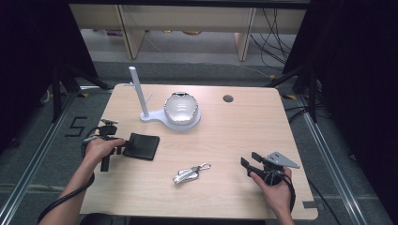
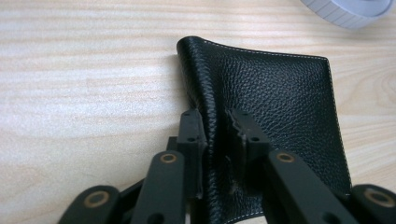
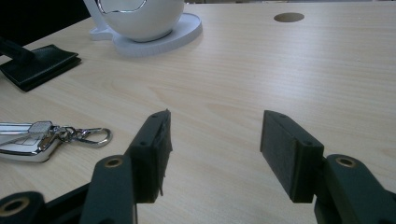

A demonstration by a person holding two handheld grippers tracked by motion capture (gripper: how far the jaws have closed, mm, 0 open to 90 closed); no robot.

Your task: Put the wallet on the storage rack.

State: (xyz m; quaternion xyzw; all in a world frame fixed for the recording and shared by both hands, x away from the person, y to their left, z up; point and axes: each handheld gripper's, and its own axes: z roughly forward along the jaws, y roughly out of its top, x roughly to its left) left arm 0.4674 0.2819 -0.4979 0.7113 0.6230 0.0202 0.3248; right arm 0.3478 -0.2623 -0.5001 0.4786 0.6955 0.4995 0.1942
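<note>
Pinching the wallet (image 2: 275, 98), left gripper (image 2: 217, 128) clamped on its edge; right gripper (image 3: 215, 154) gapes above the table (image 3: 280, 70).

A light wooden table (image 1: 225, 140) with rounded corners carries everything here. Toward its far middle sits a white stand (image 1: 180, 119), a round base with a thin upright post (image 1: 138, 91) at its left end and a shiny bowl-like dish (image 1: 179, 108) on the round part. Taking that stand as the mark: a black leather wallet (image 1: 142, 146) lies flat on the wood nearer and to its left, a silver key fob with a clip (image 1: 190, 173) lies well nearer, almost straight below it, and a small round hole (image 1: 228, 98) is in the tabletop just to its right.
</note>
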